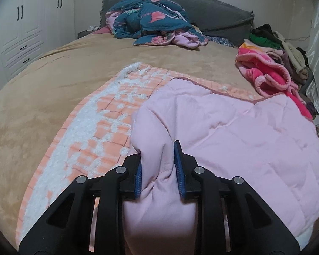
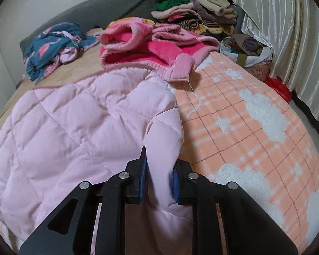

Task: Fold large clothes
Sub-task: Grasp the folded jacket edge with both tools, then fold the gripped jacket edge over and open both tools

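Note:
A large quilted blanket lies on the bed, pale pink side (image 1: 234,127) folded over its orange checked fleece side with white clouds (image 1: 91,131). My left gripper (image 1: 158,148) is shut on a bunched pink corner of it. In the right wrist view the same pink quilt (image 2: 74,123) covers the left, and the orange fleece side (image 2: 244,116) shows at the right. My right gripper (image 2: 159,161) is shut on another pink corner fold.
A tan bed cover (image 1: 53,85) spreads beneath. A blue flamingo-print quilt (image 1: 153,19) is bunched by the grey headboard (image 1: 212,10). A hot-pink fleece garment (image 2: 151,51) touches the blanket's far edge. A clothes pile (image 2: 197,10) and satin curtains (image 2: 287,31) are at the right. White wardrobes (image 1: 25,31) stand left.

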